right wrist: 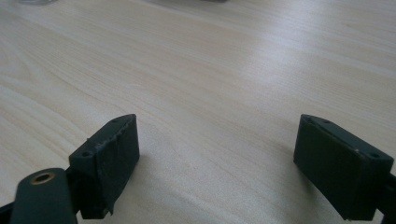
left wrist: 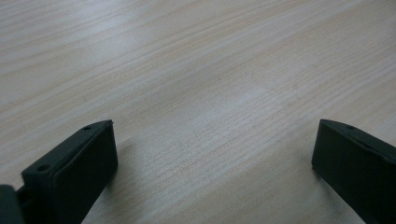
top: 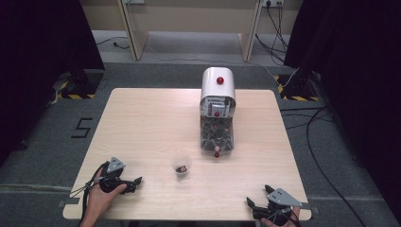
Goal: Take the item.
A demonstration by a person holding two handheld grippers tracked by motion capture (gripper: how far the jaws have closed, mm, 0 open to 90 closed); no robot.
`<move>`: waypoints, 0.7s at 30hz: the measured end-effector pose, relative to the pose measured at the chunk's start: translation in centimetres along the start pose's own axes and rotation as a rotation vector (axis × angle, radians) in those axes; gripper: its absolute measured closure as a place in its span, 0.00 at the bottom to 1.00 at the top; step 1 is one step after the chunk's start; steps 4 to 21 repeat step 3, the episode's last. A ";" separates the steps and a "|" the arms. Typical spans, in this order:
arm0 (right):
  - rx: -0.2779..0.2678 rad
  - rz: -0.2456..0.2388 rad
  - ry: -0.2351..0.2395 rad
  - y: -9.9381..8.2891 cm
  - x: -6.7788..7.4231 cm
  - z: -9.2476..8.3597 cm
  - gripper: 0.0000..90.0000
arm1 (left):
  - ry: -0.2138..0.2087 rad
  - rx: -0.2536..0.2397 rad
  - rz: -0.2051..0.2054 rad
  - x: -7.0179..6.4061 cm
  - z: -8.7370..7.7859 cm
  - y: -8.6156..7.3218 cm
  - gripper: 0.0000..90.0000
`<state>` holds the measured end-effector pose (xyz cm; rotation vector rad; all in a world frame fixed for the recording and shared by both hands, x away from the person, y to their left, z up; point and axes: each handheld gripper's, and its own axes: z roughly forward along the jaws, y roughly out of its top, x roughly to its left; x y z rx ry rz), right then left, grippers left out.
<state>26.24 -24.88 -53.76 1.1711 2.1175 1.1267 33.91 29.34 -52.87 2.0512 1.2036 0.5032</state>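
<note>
A white dispenser point(top: 218, 85) with a red knob on top stands at the back middle of the wooden table point(top: 146, 123). Its clear lower bin holds brown pieces, and a small red lever sits at its foot. In front of it stands a small clear cup point(top: 181, 167) with a few brown pieces inside. My left gripper point(top: 135, 184) rests at the front left, held by a hand, pointing right toward the cup but apart from it. Its jaws stand open over bare wood point(left wrist: 215, 123). My right gripper point(top: 257, 196) lies at the front right edge, also open with nothing between its jaws point(right wrist: 217, 119).
Grey floor surrounds the table, with cables point(top: 317, 137) trailing at the right. Black curtains hang on both sides. Legs of a wooden desk point(top: 132, 33) stand behind the table.
</note>
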 end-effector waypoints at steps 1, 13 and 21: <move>0.000 0.000 0.000 0.0 0.0 0.0 0.17 | 0.000 0.000 0.000 0.0 0.0 0.0 0.00; -0.001 0.000 0.000 0.0 0.0 0.0 0.17 | 0.000 0.000 0.000 0.0 0.0 0.0 0.00; -0.001 0.000 0.000 0.0 0.0 0.0 0.17 | 0.000 0.000 0.000 0.0 0.0 0.0 0.00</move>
